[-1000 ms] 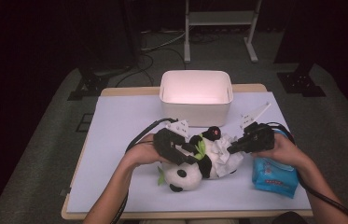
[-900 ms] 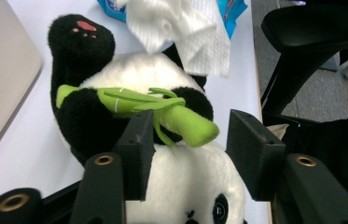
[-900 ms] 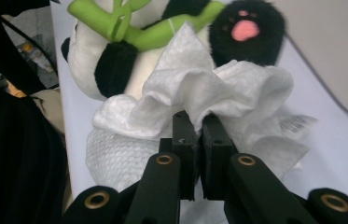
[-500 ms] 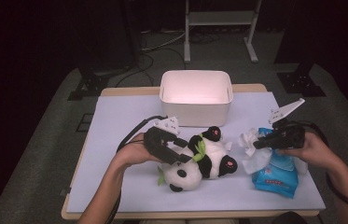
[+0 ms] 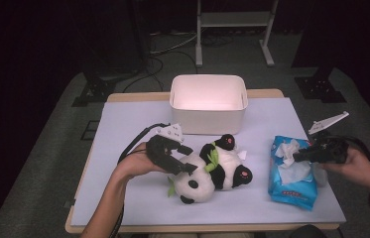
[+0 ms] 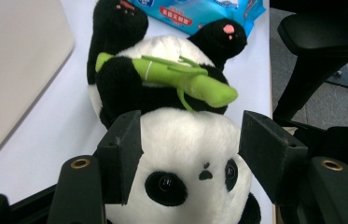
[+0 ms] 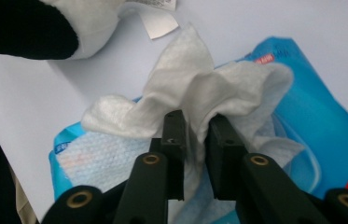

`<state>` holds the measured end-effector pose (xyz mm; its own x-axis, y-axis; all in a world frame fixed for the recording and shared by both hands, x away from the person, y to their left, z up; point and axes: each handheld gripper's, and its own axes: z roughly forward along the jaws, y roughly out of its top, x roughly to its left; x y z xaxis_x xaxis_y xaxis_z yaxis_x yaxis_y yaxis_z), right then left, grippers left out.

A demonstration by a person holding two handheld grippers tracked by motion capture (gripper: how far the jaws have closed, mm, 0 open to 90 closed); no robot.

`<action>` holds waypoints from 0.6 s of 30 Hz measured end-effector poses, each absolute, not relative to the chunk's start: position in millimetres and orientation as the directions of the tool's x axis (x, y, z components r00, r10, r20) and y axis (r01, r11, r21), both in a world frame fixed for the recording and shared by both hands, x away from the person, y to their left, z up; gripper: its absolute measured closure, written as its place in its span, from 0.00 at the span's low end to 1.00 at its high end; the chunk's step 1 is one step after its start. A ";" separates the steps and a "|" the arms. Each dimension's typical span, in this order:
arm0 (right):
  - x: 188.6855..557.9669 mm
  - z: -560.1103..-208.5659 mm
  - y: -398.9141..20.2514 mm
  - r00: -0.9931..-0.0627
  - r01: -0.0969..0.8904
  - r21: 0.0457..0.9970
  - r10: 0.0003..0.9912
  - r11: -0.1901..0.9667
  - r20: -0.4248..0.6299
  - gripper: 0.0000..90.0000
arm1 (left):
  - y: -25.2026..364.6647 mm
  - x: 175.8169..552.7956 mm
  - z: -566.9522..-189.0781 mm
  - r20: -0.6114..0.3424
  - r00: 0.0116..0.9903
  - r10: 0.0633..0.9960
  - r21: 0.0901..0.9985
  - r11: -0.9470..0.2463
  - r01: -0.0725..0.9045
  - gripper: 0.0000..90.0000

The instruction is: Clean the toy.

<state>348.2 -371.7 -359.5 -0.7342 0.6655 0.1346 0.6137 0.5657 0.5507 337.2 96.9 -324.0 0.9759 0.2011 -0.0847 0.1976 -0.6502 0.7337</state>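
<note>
Since the earlier frames the right gripper (image 5: 296,157) has left the panda toy (image 5: 215,168) and crossed to the blue wipes pack (image 5: 291,173) near the table's right edge. Its fingers have just been opening a little; in the right gripper view they stand narrow with a fold of the white wipe (image 7: 199,98) between them. Whether the pads press on the fold cannot be told.

Left gripper (image 5: 185,158): it has stayed at the panda toy's head. Its fingers have just been opening. In the left gripper view they flank the white head; the left finger (image 6: 122,154) touches the fur, the right finger (image 6: 272,161) stands just off it. Grip looks loosened, toy not clamped.

Panda toy lies on its side near the middle of the lilac table cover (image 5: 123,124), head toward the person, feet toward the white bin (image 5: 207,96). A green bamboo stalk (image 6: 185,79) lies across its belly.

Edges and room:
- White bin sits at the far middle edge, just behind the toy, apart from it.
- Wipes pack lies close to the right edge, with a strip of bare cover between it and the toy.
- Open cover to the left of the left hand and along the near edge.
- The right hand (image 5: 358,166) hangs beyond the table's right edge.
</note>
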 end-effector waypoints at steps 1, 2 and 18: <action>348.4 -362.0 -373.4 -0.728 0.621 0.552 0.671 0.557 0.142 0.83 | 97.4 337.5 -325.2 -0.086 0.975 0.205 0.733 -0.649 0.201 0.42; 348.1 -363.3 -374.7 -0.725 0.624 0.557 0.672 0.548 0.152 0.81 | 98.1 337.8 -326.1 -0.087 0.974 0.208 0.734 -0.648 0.204 0.42; 338.3 -342.4 -382.3 -0.734 0.604 0.600 0.660 0.525 0.162 0.69 | 105.7 337.1 -329.6 -0.087 0.967 0.238 0.743 -0.632 0.223 0.35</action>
<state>338.3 -382.3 -342.4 -0.7336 0.6600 0.1615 0.6042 0.5249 0.5995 337.1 105.7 -329.6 0.9672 0.2385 -0.0871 0.2226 -0.6316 0.7427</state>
